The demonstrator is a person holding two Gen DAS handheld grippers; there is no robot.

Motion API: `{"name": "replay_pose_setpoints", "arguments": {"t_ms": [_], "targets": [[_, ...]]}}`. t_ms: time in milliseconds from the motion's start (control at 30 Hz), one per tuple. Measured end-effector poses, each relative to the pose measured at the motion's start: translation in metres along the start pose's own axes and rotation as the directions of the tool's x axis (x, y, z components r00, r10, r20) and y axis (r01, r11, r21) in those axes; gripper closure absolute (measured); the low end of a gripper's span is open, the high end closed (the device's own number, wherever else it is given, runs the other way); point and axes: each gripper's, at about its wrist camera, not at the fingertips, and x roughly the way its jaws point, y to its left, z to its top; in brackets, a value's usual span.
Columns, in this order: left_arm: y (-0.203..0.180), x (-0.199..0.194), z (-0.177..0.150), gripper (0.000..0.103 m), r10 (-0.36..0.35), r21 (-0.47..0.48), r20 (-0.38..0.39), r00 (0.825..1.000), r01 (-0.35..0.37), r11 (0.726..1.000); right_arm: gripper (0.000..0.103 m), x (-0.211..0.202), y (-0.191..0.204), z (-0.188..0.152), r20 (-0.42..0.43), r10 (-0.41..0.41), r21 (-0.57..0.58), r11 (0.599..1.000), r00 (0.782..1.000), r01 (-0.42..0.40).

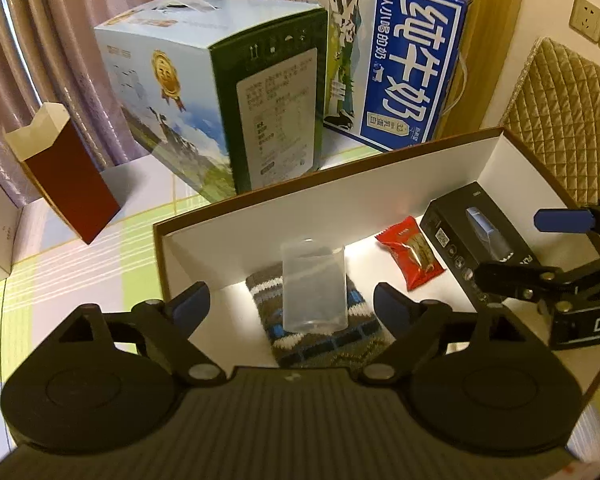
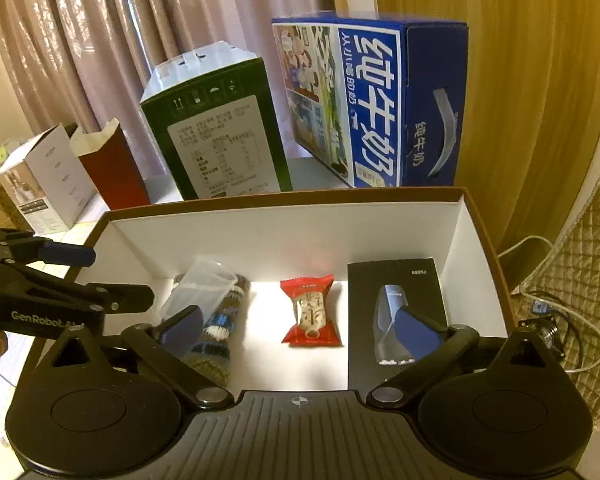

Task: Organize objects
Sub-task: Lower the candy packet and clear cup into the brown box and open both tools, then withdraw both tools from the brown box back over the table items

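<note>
Here we hover both tongs spread and empty — left tongs (image 1: 286, 304), right tongs (image 2: 298, 326) — over the box (image 1: 340, 184), where the clear cup (image 1: 314, 286) lies on the knit sleeve (image 1: 320, 340). We should descend straight, then pinch the cup gently.

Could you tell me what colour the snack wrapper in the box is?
Red, with a clear window; the snack wrapper shows best in the right wrist view.
</note>
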Motion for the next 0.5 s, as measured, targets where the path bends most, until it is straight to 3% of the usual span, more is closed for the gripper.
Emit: {"name": "replay_pose_setpoints", "arguments": {"t_ms": [233, 500], "targets": [[0.003, -0.03, -0.011, 0.008, -0.005, -0.023, 0.012, 1.0, 0.005, 1.0, 0.002, -0.023, 0.004, -0.007, 0.003, 0.017, 0.021, 1.0, 1.0, -0.017], [0.004, -0.073, -0.03, 0.007, -0.023, -0.048, 0.047, 0.999, 0.025, 0.999, 0.002, -0.055, 0.012, -0.021, 0.021, 0.016, 0.052, 0.999, 1.0, -0.017]]}}
